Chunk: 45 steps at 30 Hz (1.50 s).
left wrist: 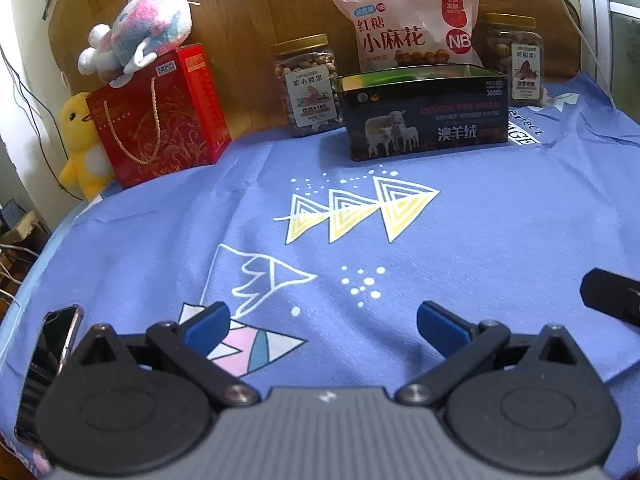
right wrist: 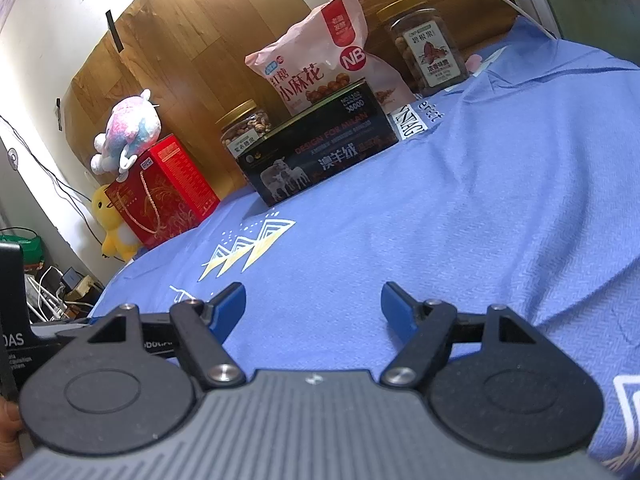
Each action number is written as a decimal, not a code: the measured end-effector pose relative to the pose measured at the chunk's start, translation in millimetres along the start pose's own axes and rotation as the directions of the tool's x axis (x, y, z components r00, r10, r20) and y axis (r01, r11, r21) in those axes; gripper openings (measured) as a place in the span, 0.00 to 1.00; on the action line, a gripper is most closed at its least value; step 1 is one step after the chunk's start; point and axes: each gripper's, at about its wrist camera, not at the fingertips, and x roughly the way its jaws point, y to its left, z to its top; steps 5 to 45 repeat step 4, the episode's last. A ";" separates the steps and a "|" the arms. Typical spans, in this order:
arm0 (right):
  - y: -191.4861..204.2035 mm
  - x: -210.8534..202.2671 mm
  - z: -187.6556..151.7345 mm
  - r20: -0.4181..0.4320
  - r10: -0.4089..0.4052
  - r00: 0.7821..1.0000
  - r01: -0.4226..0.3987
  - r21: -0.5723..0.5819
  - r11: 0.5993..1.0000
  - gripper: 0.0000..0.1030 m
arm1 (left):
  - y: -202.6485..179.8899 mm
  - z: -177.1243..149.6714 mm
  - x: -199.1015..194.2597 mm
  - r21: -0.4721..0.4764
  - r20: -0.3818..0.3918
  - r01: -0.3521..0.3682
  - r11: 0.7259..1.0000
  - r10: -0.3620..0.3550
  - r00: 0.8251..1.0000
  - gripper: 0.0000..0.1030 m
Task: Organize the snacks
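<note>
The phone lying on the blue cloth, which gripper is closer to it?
Left. The phone lies right beside the left gripper, at its left side. The right gripper is further away, past the left gripper's other side; its own camera doesn't show the phone.

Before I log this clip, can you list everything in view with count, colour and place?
Open rectangular tin: 1, black, back centre of blue printed cloth.
Snack bag: 1, pink, behind the tin.
Clear nut jars: 2, gold lids, left and right of tin.
Gift box: 1, red, back left.
Plush toys: 2, pink-blue atop box, yellow beside it.
Phone: 1, dark, near left edge.
Left gripper: black, blue pads, open, empty.
Right gripper: same, open, empty.
</note>
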 end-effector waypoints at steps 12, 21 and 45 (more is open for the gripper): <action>0.0 -0.3 0.1 0.000 -0.001 1.000 0.001 0.000 1.000 0.75 | -2.7 -0.7 -1.0 0.011 0.005 0.009 1.000 -0.009 1.000 1.00; 0.0 -0.3 0.1 0.000 -0.001 1.000 0.001 0.000 1.000 0.75 | -2.7 -0.7 -1.0 0.011 0.005 0.009 1.000 -0.009 1.000 1.00; 0.0 -0.3 0.1 0.000 -0.001 1.000 0.001 0.000 1.000 0.75 | -2.7 -0.7 -1.0 0.011 0.005 0.009 1.000 -0.009 1.000 1.00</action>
